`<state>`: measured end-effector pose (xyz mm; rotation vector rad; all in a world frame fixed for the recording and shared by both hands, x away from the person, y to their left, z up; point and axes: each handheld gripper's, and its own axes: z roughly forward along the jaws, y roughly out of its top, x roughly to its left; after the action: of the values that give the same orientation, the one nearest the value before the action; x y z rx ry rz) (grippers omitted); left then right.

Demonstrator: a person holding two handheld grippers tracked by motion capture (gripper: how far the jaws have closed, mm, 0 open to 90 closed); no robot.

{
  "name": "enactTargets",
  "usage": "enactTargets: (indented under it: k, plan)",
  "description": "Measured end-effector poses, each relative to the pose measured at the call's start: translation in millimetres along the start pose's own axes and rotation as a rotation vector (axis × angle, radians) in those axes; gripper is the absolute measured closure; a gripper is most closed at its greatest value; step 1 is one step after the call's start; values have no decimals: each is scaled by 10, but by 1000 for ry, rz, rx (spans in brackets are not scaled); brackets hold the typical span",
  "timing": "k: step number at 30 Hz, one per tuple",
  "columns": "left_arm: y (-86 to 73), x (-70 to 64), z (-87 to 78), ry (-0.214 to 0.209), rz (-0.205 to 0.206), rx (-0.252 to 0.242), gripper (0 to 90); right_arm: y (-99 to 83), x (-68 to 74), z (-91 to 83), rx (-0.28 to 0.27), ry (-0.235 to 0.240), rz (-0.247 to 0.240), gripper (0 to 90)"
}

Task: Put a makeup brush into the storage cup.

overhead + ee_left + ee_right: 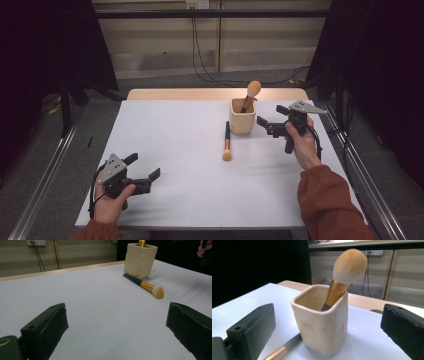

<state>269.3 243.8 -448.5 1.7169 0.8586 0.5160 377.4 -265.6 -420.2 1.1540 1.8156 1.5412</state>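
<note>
Cup (242,123) beside brush (227,143)

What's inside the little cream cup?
A big fluffy brush stands in the cream cup, bristles up, leaning on the rim. Its handle's lower end is hidden by the wall, and so is the cup's bottom.

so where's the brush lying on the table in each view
high view: the lying brush is centre, just left of the cup, bristles toward the person.
left gripper view: upper right, in front of the cup.
right gripper view: bottom left, handle beside the cup's base.
shared landmark: the cup.
</note>
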Motion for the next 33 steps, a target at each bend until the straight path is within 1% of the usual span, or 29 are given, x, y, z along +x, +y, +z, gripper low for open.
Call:
enactTargets:
  k: [1, 3, 6, 8, 11, 14, 19, 21, 22, 23, 24, 28, 33]
  plan:
    - [2, 3, -2, 1, 4, 0, 35, -12, 18, -22, 4, -4, -2, 0]
    - [3, 2, -2, 0, 2, -3, 35, -38, 45, -64, 2, 7, -14, 0]
    - [7, 2, -6, -2, 5, -3, 34, -72, 80, -130, 1, 5, -29, 0]
    - [10, 1, -11, -1, 9, -5, 34, -88, 97, -163, 5, 2, -32, 0]
    - [9, -2, -13, -1, 4, -7, 33, -114, 120, -227, 2, -8, -42, 0]
    - [13, -1, -11, -3, 7, -8, 33, -137, 145, -292, 2, -4, -45, 1]
    - [21, -7, -12, -4, 14, -10, 33, -178, 193, -433, -2, -9, -72, 8]
    - [22, -11, -15, -4, 15, -12, 33, -198, 202, -491, -10, -10, -63, 9]
    - [21, -12, -16, -2, 11, -14, 33, -209, 200, -522, -13, -15, -68, 9]
    - [19, -11, -17, -2, 11, -15, 33, -219, 208, -550, -8, -18, -62, 9]
    - [19, -9, -19, -1, 11, -14, 33, -228, 210, -575, -7, -20, -69, 9]
    - [22, -12, -26, 2, 9, -17, 33, -282, 227, -674, -14, -28, -61, 11]
    - [24, -24, -28, -4, 11, -18, 33, -352, 247, -792, -8, -37, -61, 12]
